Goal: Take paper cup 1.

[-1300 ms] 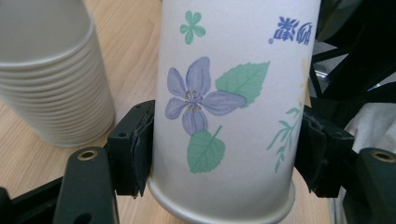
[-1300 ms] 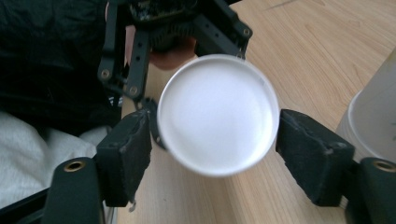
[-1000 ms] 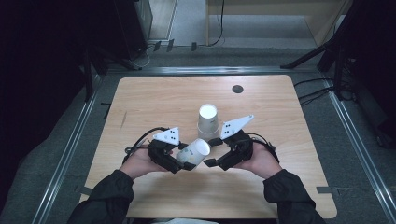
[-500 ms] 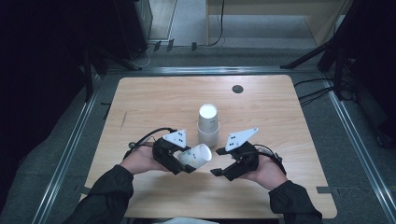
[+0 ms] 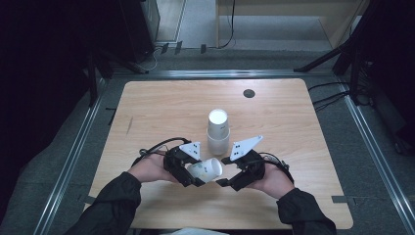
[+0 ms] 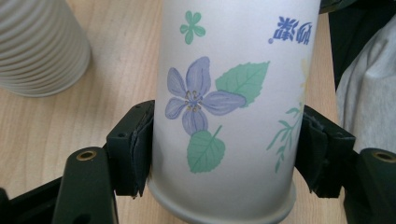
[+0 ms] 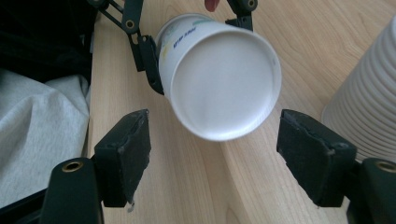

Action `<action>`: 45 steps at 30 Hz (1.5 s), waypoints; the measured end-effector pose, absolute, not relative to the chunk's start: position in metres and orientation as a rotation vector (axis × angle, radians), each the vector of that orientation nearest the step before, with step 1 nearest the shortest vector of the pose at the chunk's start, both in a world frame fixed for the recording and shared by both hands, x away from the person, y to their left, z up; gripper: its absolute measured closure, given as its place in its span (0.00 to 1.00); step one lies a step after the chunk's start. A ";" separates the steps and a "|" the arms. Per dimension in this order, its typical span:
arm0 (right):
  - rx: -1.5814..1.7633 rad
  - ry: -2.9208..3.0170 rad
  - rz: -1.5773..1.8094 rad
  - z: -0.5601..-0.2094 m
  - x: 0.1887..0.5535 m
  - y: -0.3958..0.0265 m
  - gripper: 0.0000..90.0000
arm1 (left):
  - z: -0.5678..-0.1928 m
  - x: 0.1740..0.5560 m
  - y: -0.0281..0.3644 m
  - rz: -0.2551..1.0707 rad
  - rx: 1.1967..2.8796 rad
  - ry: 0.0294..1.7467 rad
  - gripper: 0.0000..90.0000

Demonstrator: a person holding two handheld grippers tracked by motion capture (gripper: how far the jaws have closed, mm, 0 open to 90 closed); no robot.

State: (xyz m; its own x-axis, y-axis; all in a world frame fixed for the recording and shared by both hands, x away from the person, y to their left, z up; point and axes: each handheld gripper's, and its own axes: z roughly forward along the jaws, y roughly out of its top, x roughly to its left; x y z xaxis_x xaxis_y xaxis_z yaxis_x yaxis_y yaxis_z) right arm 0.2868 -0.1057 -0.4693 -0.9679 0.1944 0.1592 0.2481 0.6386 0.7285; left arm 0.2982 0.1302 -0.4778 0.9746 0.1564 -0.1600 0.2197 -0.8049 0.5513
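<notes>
A white paper cup with a flower print (image 6: 224,93) lies on its side above the table, and my left gripper (image 6: 224,144) is shut on its wall. From above, this cup (image 5: 205,169) points its base at my right gripper (image 5: 223,171). In the right gripper view the cup's round white base (image 7: 222,84) faces the camera just ahead of my right gripper (image 7: 215,137). Its jaws stand open on either side, and the pads (image 7: 133,140) do not touch the cup. The left gripper's fingers (image 7: 145,58) clamp the cup farther back.
A stack of ribbed white cups (image 5: 218,129) stands upside down on the wooden table (image 5: 293,127), just behind both grippers. It shows again as ribbed cups (image 6: 37,42) and as ribbed cups (image 7: 369,107). A dark round hole (image 5: 249,93) lies near the far edge. A grey garment (image 7: 37,135) hangs at the near edge.
My right gripper has come down and nearer the table's front edge, level with the cup's base. The left gripper keeps its grip on the cup and has barely shifted.
</notes>
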 end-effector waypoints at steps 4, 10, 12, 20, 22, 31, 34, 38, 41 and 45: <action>-0.351 -2.783 -1.252 -0.471 0.286 -0.102 0.29 | -0.481 0.295 0.126 -0.162 2.547 0.234 0.33; -0.333 -2.787 -1.229 -0.475 0.287 -0.097 0.29 | -0.482 0.291 0.120 -0.176 2.573 0.199 0.33; -0.322 -2.784 -1.225 -0.475 0.286 -0.095 0.29 | -0.483 0.290 0.118 -0.177 2.577 0.191 0.33; -0.261 -2.791 -1.173 -0.481 0.283 -0.084 0.33 | -0.484 0.288 0.113 -0.186 2.594 0.180 0.32; -0.256 -2.790 -1.161 -0.482 0.282 -0.083 0.36 | -0.484 0.287 0.112 -0.187 2.595 0.183 0.32; -0.265 -2.787 -1.167 -0.479 0.283 -0.083 0.37 | -0.482 0.291 0.115 -0.186 2.572 0.213 0.22; -0.270 -2.782 -1.190 -0.476 0.284 -0.086 0.37 | -0.480 0.293 0.117 -0.165 2.552 0.232 0.16; -0.281 -2.779 -1.214 -0.472 0.286 -0.091 0.37 | -0.475 0.293 0.121 -0.144 2.507 0.240 0.14; -0.295 -2.760 -1.247 -0.468 0.288 -0.096 0.37 | -0.471 0.293 0.123 -0.126 2.478 0.224 0.12; -0.302 -2.738 -1.289 -0.462 0.290 -0.102 0.37 | -0.468 0.293 0.128 -0.130 2.420 0.251 0.11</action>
